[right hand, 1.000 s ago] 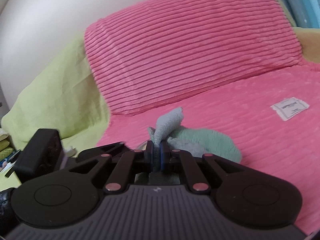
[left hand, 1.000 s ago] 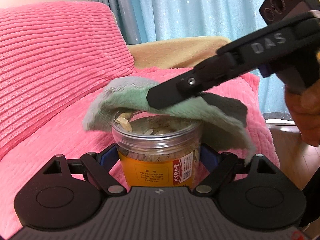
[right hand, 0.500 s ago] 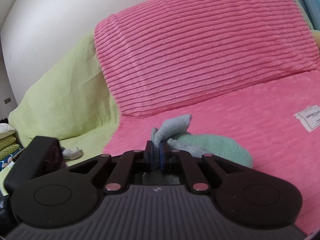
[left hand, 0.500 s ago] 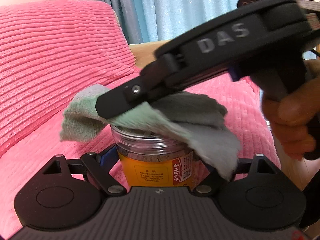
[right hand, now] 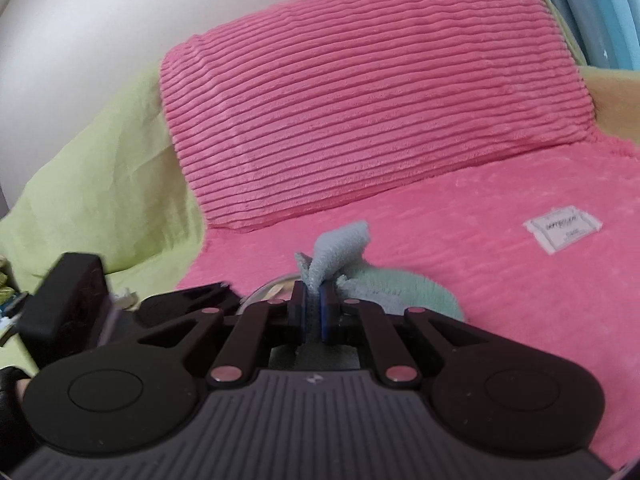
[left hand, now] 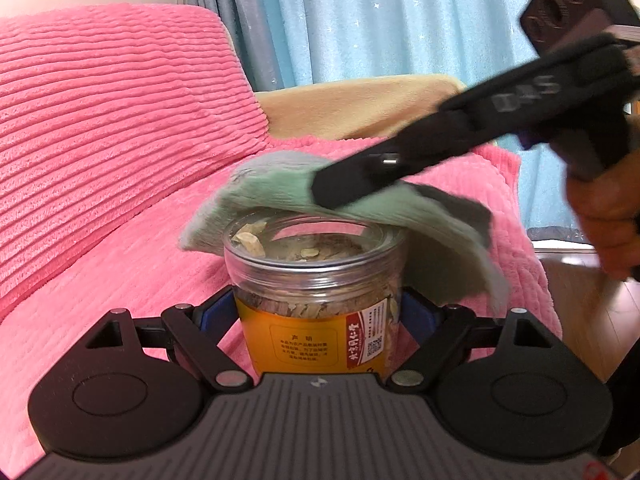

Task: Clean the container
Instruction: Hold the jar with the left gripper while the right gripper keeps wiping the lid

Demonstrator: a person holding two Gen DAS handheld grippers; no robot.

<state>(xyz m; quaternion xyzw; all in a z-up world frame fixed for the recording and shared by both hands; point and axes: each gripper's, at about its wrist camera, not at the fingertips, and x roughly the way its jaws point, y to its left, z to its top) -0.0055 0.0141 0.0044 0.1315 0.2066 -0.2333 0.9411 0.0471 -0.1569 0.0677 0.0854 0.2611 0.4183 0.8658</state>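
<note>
A clear plastic jar with an orange label and dried pieces inside stands upright between the blue pads of my left gripper, which is shut on it. A green and grey cloth lies draped over the jar's lid. My right gripper comes in from the right and presses the cloth onto the far part of the lid. In the right wrist view that gripper is shut on a fold of the cloth, and a sliver of the jar's rim shows beside its fingers.
A pink ribbed cushion and a pink blanket cover the sofa under the jar. A white label lies on the blanket. A green cover is at the left, blue curtains behind. A hand holds the right gripper.
My right gripper swept the cloth leftward and toward me across the lid, then back to the far right. The front of the lid shows again. The jar stayed held.
</note>
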